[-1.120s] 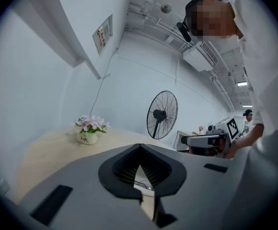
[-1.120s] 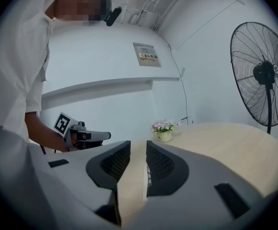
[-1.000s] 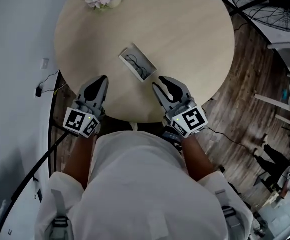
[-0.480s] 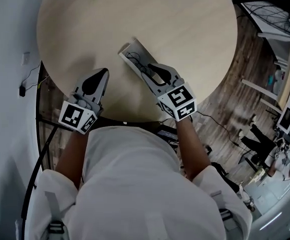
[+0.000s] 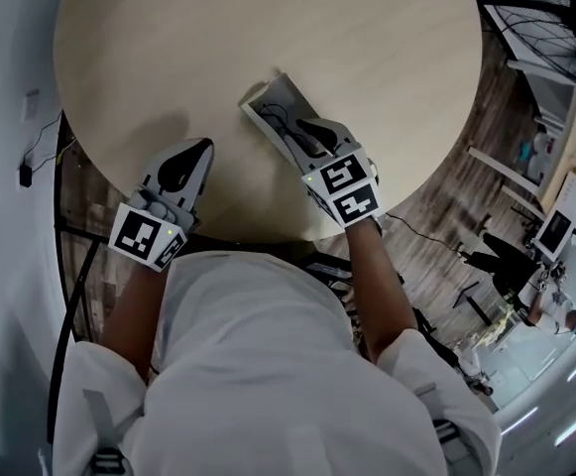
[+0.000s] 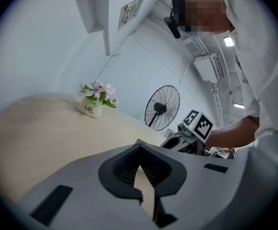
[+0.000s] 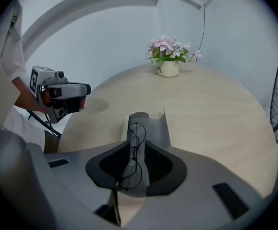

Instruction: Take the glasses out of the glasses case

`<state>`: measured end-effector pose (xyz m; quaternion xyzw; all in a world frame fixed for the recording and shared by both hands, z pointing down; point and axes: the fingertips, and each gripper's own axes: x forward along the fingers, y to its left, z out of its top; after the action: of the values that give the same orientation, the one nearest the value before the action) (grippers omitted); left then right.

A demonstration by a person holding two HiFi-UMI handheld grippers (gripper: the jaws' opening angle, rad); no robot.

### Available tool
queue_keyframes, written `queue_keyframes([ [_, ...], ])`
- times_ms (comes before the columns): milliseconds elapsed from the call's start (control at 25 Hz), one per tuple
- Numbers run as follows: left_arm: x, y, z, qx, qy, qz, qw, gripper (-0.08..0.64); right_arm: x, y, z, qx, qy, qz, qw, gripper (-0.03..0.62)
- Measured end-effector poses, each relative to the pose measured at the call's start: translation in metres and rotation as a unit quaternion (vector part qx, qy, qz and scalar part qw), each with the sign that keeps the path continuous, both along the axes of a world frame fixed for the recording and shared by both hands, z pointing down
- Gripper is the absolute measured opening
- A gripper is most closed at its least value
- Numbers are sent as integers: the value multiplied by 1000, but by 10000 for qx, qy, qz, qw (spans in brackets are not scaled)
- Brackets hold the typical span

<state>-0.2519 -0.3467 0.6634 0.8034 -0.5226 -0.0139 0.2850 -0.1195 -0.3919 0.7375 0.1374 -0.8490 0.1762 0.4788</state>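
You are at the beginning of the task, in my judgement. On the round table (image 5: 387, 58) the glasses case (image 5: 273, 102) lies open near your edge, so the opening is done. The taking out is not yet done.

Your right gripper (image 5: 312, 132) is over the near end of the case. Its jaws stand a little apart, one on each side of the glasses (image 7: 133, 150), which lie inside the case. The jaws do not pinch the thin frame yet, so closing and lifting remain.

Your left gripper (image 5: 196, 155) waits beside it over the table edge, its jaws drawn together with nothing between them.

The small white flower pot (image 6: 91, 110) at the far side carries the word "Life". The smaller line under it I cannot read.
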Motion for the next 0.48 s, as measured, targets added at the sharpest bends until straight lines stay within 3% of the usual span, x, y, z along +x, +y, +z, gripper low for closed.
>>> queue_keyframes([
  [480, -9, 5, 24, -104, 195, -183, 9996, 12, 7, 7, 20, 486, 1152, -859, 9884, 94],
])
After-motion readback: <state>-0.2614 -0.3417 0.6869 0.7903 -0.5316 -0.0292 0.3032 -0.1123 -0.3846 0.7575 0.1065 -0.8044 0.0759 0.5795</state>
